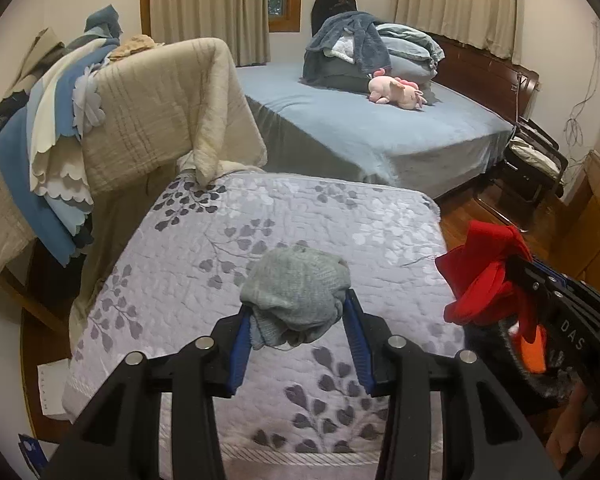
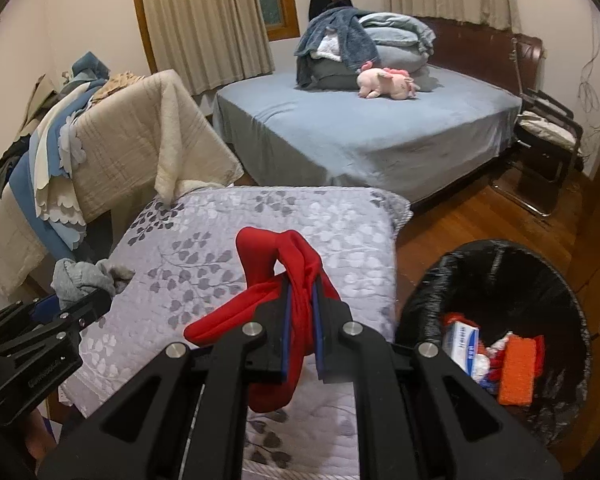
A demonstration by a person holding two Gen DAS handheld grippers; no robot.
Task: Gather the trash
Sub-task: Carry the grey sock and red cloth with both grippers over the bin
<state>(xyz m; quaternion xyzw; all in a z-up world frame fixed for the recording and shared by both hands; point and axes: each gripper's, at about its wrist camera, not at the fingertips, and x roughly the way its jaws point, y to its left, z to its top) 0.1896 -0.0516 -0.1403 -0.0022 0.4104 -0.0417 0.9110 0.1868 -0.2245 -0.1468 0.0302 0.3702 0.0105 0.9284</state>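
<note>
The left gripper [image 1: 298, 316] is clamping a crumpled grey knitted cloth [image 1: 296, 294] between its blue-padded fingers, its jaws standing partly apart around the bundle, which is hanging just above the lilac quilted cover with a grey leaf print [image 1: 260, 232]. The right gripper [image 2: 300, 316] is pinching a bright red fabric piece [image 2: 288, 280] with its jaws nearly closed, the red cloth looping above the fingertips and drooping below them over the same leaf-print cover. To the right of that gripper, the round bin lined with a black plastic bag [image 2: 496, 276] is sitting on the wooden floor [image 2: 472, 216], holding a white and blue carton [image 2: 462, 346] and an orange sponge-like block [image 2: 518, 372]. Beyond the cover, a pink plush toy [image 2: 386, 82] is lying on the blue-sheeted bed [image 2: 360, 132], beside a pile of folded blankets [image 2: 380, 40].
</note>
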